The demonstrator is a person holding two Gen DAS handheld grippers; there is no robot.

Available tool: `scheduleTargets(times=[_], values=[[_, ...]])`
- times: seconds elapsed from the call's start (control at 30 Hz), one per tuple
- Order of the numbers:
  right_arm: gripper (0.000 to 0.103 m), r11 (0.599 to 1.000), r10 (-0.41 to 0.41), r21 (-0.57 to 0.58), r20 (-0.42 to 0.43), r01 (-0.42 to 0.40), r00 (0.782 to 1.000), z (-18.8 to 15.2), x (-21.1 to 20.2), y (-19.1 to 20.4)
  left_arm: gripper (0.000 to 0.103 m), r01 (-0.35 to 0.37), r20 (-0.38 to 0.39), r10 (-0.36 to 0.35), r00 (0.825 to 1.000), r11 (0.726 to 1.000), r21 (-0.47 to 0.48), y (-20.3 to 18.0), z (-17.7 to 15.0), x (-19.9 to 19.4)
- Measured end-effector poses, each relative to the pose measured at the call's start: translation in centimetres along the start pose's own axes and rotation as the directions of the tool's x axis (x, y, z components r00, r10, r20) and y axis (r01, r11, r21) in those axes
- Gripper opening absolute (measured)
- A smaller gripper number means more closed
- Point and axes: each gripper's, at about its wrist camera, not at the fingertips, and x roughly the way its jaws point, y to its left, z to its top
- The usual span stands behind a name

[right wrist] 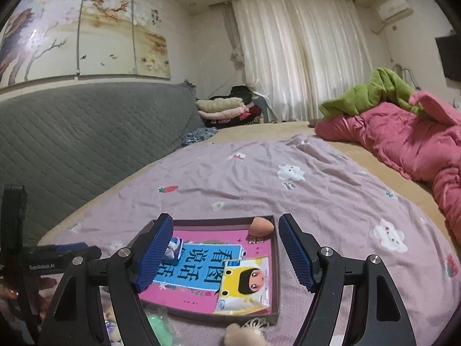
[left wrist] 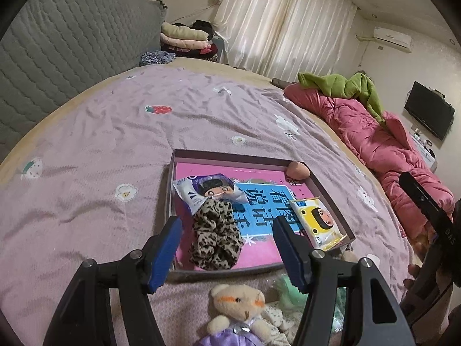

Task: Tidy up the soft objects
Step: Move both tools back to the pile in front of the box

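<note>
Left gripper [left wrist: 227,248] is spread wide, blue pads apart, nothing pinched; it hovers over the near end of the tray [left wrist: 224,153]. Right gripper [right wrist: 223,252] is likewise spread & empty, over the same tray's near side.

Tray: shallow, dark brownish walls, pink base w/ a blue panel of big dark characters. It sits on the lilac bedspread [left wrist: 115,132], printed w/ flowers & strawberries.

Inside the tray, 4 soft things:
- 1 leopard-print scrunchie [left wrist: 214,236], tan/black, crumpled, near-left part, its far end overlapping the purple pack.
- 1 purple/white wipes pack [left wrist: 206,190] w/ cartoon face, left side.
- 1 yellow/white wipes pack [left wrist: 315,220] w/ cartoon face, right side, against the right wall.
- 1 peach egg-shaped makeup sponge [left wrist: 298,169], far-right corner.

Outside the tray, on the near side: 1 cream teddy bear [left wrist: 239,308] in a purple dress, cut off by the frame's bottom edge; 1 mint-green fluffy thing [left wrist: 288,291], mostly hidden behind the left gripper's finger, can't tell what it is.

Right-wrist view: scrunchie is not visible & the purple pack is nearly all hidden by the left-hand finger; bear is only a beige scrap at the bottom edge.

Far side of bed: 1 pink quilt [left wrist: 371,141] w/ 1 green garment [left wrist: 345,86] on top.
</note>
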Motion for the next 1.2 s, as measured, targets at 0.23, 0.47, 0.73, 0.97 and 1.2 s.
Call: scheduleTargets(times=[0.23, 0.47, 0.73, 0.97, 1.2], values=[[0.077, 1.0, -0.019, 0.012, -0.021, 0.019, 1.0, -0.5, -1.1, 0.1, 0.065, 0.001, -0.022, -0.001, 1.0, 1.0, 0.01, -0.7, -1.2, -0.7], [0.077, 0.999, -0.039, 0.01, -0.02, 0.039, 0.999, -1.3, -3.3, 0.3, 0.065, -0.004, -0.026, 0.005, 1.0, 1.0, 0.024, -1.2, -2.4, -1.9], [0.077, 0.997, -0.069, -0.033, -0.047, 0.067, 0.997, -2.6, -4.8, 1.7, 0.065, 0.006, -0.032, -0.005, 0.999, 0.999, 0.033, -1.9, -3.9, -3.5], [0.077, 0.997, -0.058, -0.051, -0.109, 0.052, 0.992, -4.3, -5.4, 2.6, 0.065, 0.011, -0.063, -0.007, 0.998, 0.998, 0.069, -3.1, -5.7, -4.2], [0.077, 0.996, -0.062, -0.067, -0.14, 0.053, 0.988, -5.4, -6.3, 3.2, 0.065, 0.014, -0.082, -0.007, 0.997, 0.996, 0.083, -3.7, -6.9, -5.0]])
